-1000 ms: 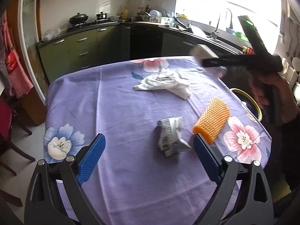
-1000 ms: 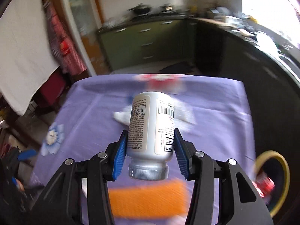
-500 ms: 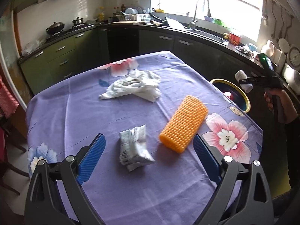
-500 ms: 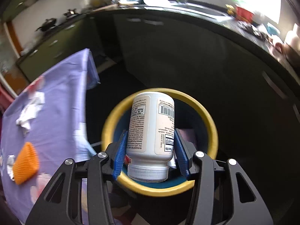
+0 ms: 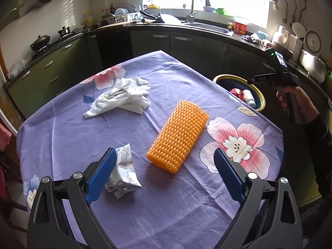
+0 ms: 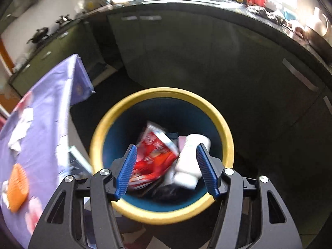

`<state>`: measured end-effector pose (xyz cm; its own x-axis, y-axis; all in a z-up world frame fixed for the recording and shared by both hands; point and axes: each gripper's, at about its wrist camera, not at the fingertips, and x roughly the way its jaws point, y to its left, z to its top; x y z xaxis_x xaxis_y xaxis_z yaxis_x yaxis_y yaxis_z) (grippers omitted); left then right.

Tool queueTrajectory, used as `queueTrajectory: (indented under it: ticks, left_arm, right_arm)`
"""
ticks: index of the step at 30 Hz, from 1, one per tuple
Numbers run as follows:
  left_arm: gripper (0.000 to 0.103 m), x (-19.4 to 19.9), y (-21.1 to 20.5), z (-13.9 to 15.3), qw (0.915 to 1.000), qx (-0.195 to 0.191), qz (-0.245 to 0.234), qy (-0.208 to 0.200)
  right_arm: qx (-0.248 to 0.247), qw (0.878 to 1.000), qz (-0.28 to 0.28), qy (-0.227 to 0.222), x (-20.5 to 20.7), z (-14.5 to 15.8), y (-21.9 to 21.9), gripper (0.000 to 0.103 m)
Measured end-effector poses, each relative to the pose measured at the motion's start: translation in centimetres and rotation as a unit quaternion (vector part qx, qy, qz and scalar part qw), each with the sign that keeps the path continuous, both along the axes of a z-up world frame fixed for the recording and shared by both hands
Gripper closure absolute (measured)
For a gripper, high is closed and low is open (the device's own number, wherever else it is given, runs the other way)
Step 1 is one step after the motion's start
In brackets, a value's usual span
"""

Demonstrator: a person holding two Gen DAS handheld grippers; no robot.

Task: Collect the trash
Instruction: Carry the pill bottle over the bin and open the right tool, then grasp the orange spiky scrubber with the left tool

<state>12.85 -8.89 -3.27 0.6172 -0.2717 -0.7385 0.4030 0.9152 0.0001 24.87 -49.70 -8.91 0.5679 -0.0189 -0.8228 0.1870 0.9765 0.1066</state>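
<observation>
**Bottle in the bin, jaws apart above it**

Right gripper (image 6: 166, 167) hangs over the yellow-rimmed bin (image 6: 227, 137), and its jaws have just been opening: spread now, nothing pinched between the blue pads. Below them the white bottle (image 6: 189, 157) lies inside the bin, leaning against a red wrapper (image 6: 154, 155). Both are smeared by blur, so no label can be read, and the dark shapes under them are impossible to name. The near rim of the bin is partly covered by the gripper's own frame.

Over to the left wrist view: the left gripper (image 5: 165, 175) sits above the purple flowered bench (image 5: 72, 128), jaws wide apart, gripping nothing. A crumpled white packet (image 5: 124, 173) lies just beside the left pad, half hidden behind it; touching or not, I cannot tell. The orange foam net sleeve (image 5: 178, 137) lies between the pads' lines, further out on the cloth. Crumpled white tissue (image 5: 121, 96) rests beyond, well apart. At the bench's far edge the bin shows again, only part of its mouth visible, the bottle's end and something red peeking out. The hand (image 5: 290, 98) holding the right gripper is cut off by the frame's edge.
</observation>
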Motion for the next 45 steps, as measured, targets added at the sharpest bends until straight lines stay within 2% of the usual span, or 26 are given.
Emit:
queueTrajectory:
  ticks: [7,13,17,25,26,29,34,39,41,45]
  left_arm:
    - [0.013,1.1,-0.2,-0.9,0.9994,-0.015,-0.021,0.023]
    - [0.013,4.0,-2.8,-1.9,0.9951,-0.002,-0.091,0.038]
    - [0.013,6.3,-4.8,-3.7,0.9896,0.015,-0.126,0.067]
    - [0.013,8.4,-6.2,-6.8,0.9857,0.05,-0.125,0.101]
    - [0.017,8.5,-6.3,-7.0,0.9853,0.052,-0.125,0.103]
    - [0.038,8.7,-6.2,-7.4,0.9844,0.054,-0.125,0.111]
    - [0.053,8.5,-5.9,-7.4,0.9854,0.053,-0.123,0.104]
    - [0.082,7.8,-5.8,-6.4,0.9868,0.048,-0.127,0.088]
    - [0.087,7.5,-5.8,-5.9,0.9873,0.044,-0.127,0.085]
    - [0.089,6.5,-6.3,-4.5,0.9875,0.04,-0.133,0.075]
  right_arm:
    - [0.001,0.999,0.033,-0.039,-4.9,2.3,3.6,0.04]
    - [0.019,0.997,0.056,-0.05,-7.7,2.9,5.7,0.039]
    - [0.012,0.996,0.067,-0.054,-8.8,3.1,6.7,0.039]
    - [0.024,0.995,0.081,-0.052,-8.9,2.5,7.4,0.037]
    - [0.026,0.995,0.082,-0.051,-8.7,2.4,7.4,0.037]
    - [0.029,0.995,0.084,-0.048,-8.5,2.0,7.6,0.037]
    - [0.032,0.995,0.086,-0.047,-8.4,1.8,7.8,0.037]
    - [0.036,0.994,0.087,-0.05,-8.6,1.8,8.0,0.037]
    - [0.038,0.994,0.087,-0.051,-8.8,1.8,8.0,0.037]
    - [0.045,0.994,0.083,-0.057,-9.6,1.9,7.7,0.037]
